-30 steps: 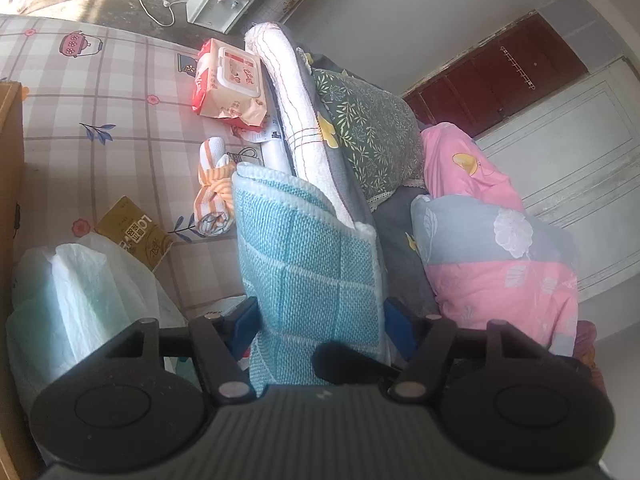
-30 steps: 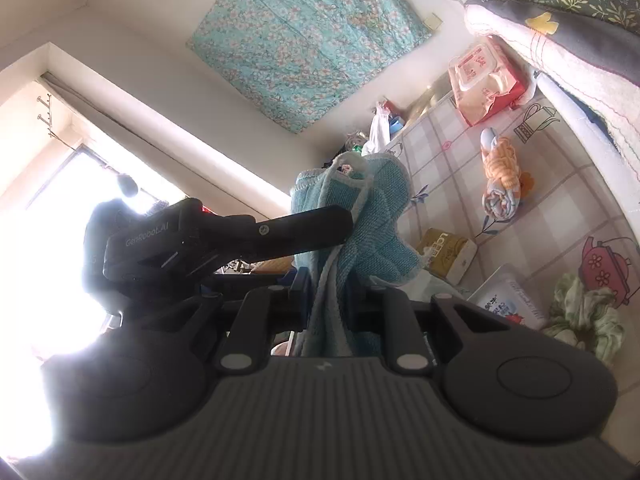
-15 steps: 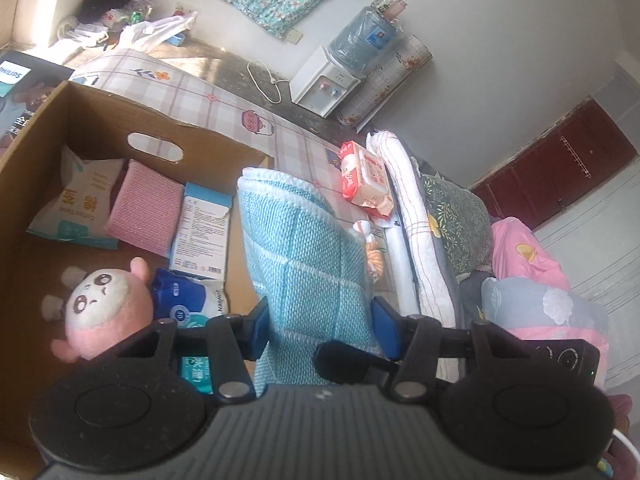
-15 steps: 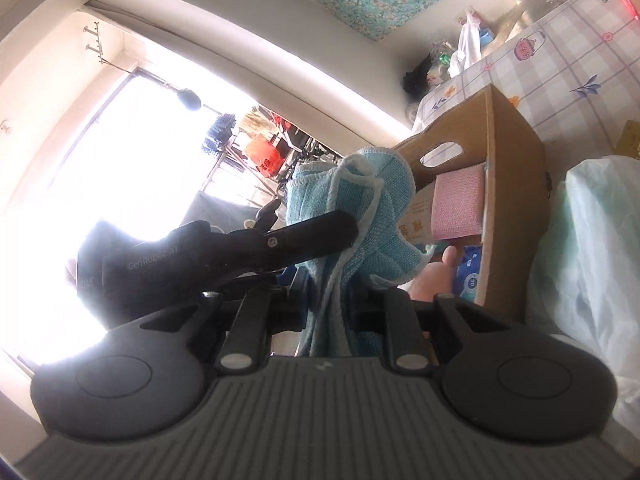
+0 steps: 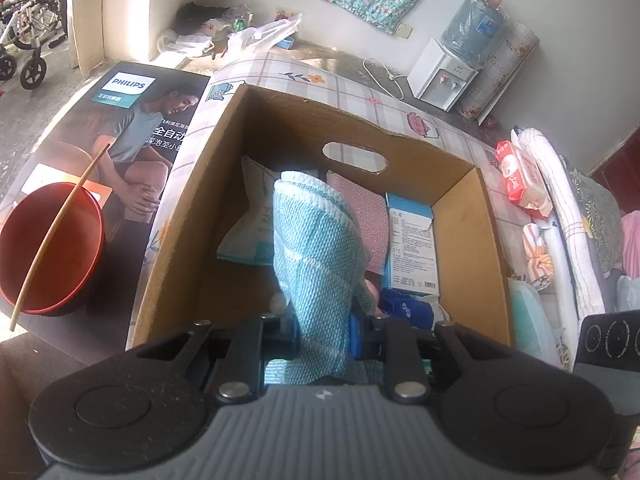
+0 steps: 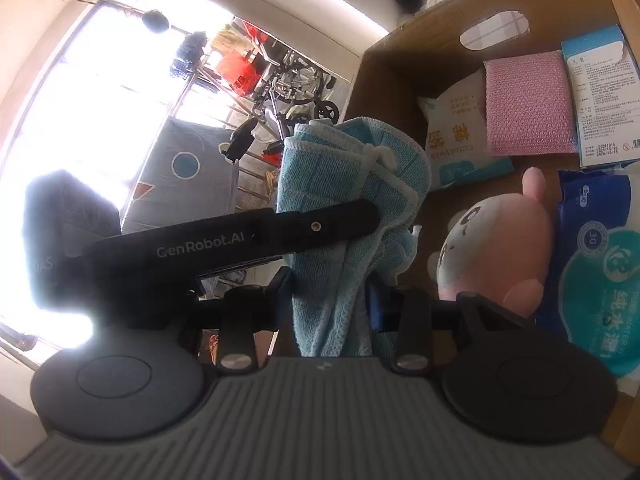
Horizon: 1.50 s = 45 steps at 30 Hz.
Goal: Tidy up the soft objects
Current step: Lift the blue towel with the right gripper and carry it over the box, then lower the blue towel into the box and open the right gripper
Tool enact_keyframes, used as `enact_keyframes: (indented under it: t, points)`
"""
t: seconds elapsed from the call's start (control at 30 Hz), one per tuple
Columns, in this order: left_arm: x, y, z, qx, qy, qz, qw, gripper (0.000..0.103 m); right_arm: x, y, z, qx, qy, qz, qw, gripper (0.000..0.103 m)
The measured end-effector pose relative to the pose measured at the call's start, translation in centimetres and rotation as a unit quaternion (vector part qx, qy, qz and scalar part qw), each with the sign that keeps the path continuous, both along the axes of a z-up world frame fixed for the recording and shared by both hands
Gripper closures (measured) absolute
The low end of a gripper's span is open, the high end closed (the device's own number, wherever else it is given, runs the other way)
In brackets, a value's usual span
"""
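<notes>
While your left gripper (image 5: 322, 338) hangs over the open cardboard box (image 5: 480, 216) at the centre of the left wrist view, its jaws have just been closing and now pinch the rolled blue towel (image 5: 316, 248) tight near its lower end. The roll rises from the bottom centre of that frame to the middle, tilted a little left, above the things lying in the box.

In the right wrist view your right gripper (image 6: 330, 300) sits at bottom centre with the same blue towel (image 6: 352, 184) between its fingers. Those jaws have just been opening; the cloth hangs loose between them and you can see a gap on the right side, so the pads no longer press on it. The left gripper crosses this frame from the left as a dark bar, laid across the towel.

In the box, at the right of the right wrist view, you have a pink plush toy (image 6: 496, 248) at centre right, a pink sponge cloth (image 6: 528, 104) above it, a cotton swab pack (image 6: 456, 140) to the left of the cloth, a white-and-blue carton (image 6: 604, 100) at the upper right edge and a blue tissue pack (image 6: 600, 264) at the right edge.

Left of the box in the left wrist view stands a red basin (image 5: 52, 248) with a thin stick (image 5: 60, 232) across it.
</notes>
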<state>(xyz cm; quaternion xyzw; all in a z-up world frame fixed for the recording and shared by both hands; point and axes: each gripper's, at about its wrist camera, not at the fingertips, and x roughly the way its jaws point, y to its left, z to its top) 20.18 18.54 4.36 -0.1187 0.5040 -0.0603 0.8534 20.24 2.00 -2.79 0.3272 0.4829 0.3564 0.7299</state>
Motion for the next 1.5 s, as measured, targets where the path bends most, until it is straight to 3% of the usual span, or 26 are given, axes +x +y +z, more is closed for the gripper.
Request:
enact_keyframes:
  t: [0.2, 0.47, 0.57, 0.8, 0.9, 0.97, 1.0, 1.17, 1.37, 1.5]
  points:
    - [0.8, -1.1, -1.8, 0.08, 0.007, -0.034, 0.9962, 0.083, -1.7, -2.5, 0.9, -0.041, -0.027, 0.002, 0.999, 0.058]
    - [2.5, -2.7, -4.7, 0.206, 0.011, -0.057, 0.9768, 0.083, -3.8, -6.3, 2.4, -0.062, -0.065, -0.008, 0.996, 0.054]
    - [3.4, -3.0, -5.8, 0.232, 0.015, -0.055, 0.971, 0.082, -4.1, -6.8, 2.2, -0.057, -0.063, -0.008, 0.996, 0.054]
    - [4.2, -2.5, -7.0, 0.198, 0.05, -0.036, 0.9783, 0.071, -4.6, -7.5, 2.3, -0.05, -0.065, -0.008, 0.997, 0.052]
    - [3.5, -2.8, -5.8, 0.186, 0.038, -0.038, 0.981, 0.057, -4.8, -7.7, 2.7, -0.048, -0.072, -0.009, 0.996, 0.051]
    - [2.9, -3.2, -4.7, 0.192, 0.017, -0.036, 0.9806, 0.042, -4.9, -8.0, 2.8, -0.046, -0.075, -0.01, 0.996, 0.05]
    - [2.5, -3.3, -4.1, 0.193, 0.004, -0.035, 0.9805, 0.04, -5.0, -8.0, 2.8, -0.044, -0.075, -0.012, 0.996, 0.05]
    - [1.0, -3.3, -2.2, 0.161, -0.018, -0.037, 0.9862, 0.041, -5.6, -8.3, 2.7, -0.037, -0.074, -0.015, 0.996, 0.05]
    - [1.2, -2.3, -4.3, 0.116, 0.039, -0.01, 0.9925, 0.045, -6.3, -8.6, 2.8, -0.03, -0.074, -0.021, 0.997, 0.05]
    - [0.0, -2.2, -3.0, 0.096, 0.014, -0.004, 0.9953, 0.043, -7.2, -9.0, 3.4, -0.025, -0.082, -0.023, 0.996, 0.05]
